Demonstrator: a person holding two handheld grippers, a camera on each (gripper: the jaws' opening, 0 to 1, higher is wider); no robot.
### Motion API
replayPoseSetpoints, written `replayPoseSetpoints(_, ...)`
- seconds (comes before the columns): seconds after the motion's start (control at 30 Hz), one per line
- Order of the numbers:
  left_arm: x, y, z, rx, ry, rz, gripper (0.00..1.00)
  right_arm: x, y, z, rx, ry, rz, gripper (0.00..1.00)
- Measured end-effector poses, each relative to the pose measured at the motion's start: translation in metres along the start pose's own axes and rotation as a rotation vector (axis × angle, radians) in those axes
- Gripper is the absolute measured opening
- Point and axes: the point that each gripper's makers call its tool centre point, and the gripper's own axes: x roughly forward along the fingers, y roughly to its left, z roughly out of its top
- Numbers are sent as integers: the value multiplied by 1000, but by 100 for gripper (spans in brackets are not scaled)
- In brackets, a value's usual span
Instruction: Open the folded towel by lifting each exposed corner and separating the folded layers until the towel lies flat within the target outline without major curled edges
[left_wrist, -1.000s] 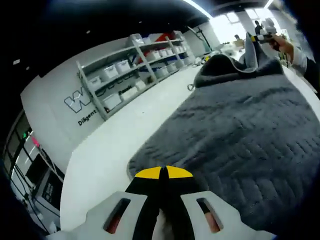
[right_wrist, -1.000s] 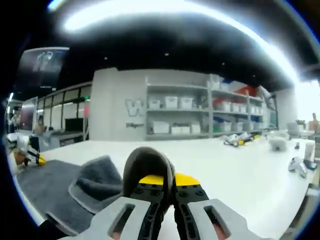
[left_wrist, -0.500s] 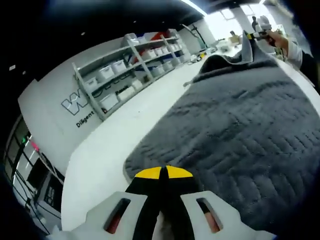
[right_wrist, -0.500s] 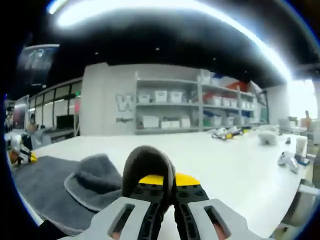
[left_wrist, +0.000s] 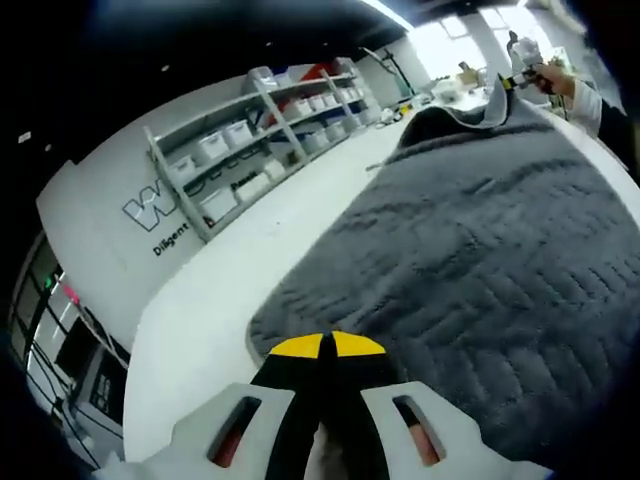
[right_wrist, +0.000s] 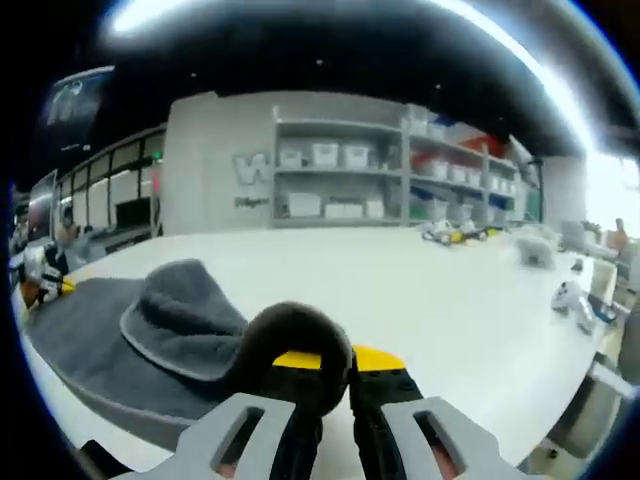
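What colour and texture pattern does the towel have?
The towel is dark grey with a zigzag, herringbone-like ribbed weave; clearest in the left gripper view.

The right gripper (right_wrist: 335, 362) pinches a corner of the grey towel (right_wrist: 150, 325) above the white table (right_wrist: 440, 300).

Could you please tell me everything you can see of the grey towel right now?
The towel is dark grey, plush, with a woven zigzag texture and a paler stitched hem. It lies mostly spread over the white table. The left gripper is shut on its near edge. At the far end the right gripper is shut on a corner, lifted and curled over its fingers. Beside that, a folded flap still humps up, so the towel is not yet flat.
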Motion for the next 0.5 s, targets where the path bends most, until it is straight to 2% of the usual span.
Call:
replayPoseSetpoints(0.1,0,0,0,3,0,1,1,-3,-6,-4,21,11,4,6)
replayPoseSetpoints(0.2,0,0,0,6,1,3,1,-9,-5,-9,6,33,25,6)
replayPoseSetpoints(0.33,-1,1,-1,17,-1,6,1,-13,-1,-21,-79,84,104,7)
replayPoseSetpoints(0.43,-1,0,0,23,-1,8,1,-18,-12,-21,-91,81,79,16)
replayPoseSetpoints(0.5,-1,0,0,25,-2,7,1,-21,-18,-20,-81,79,77,18)
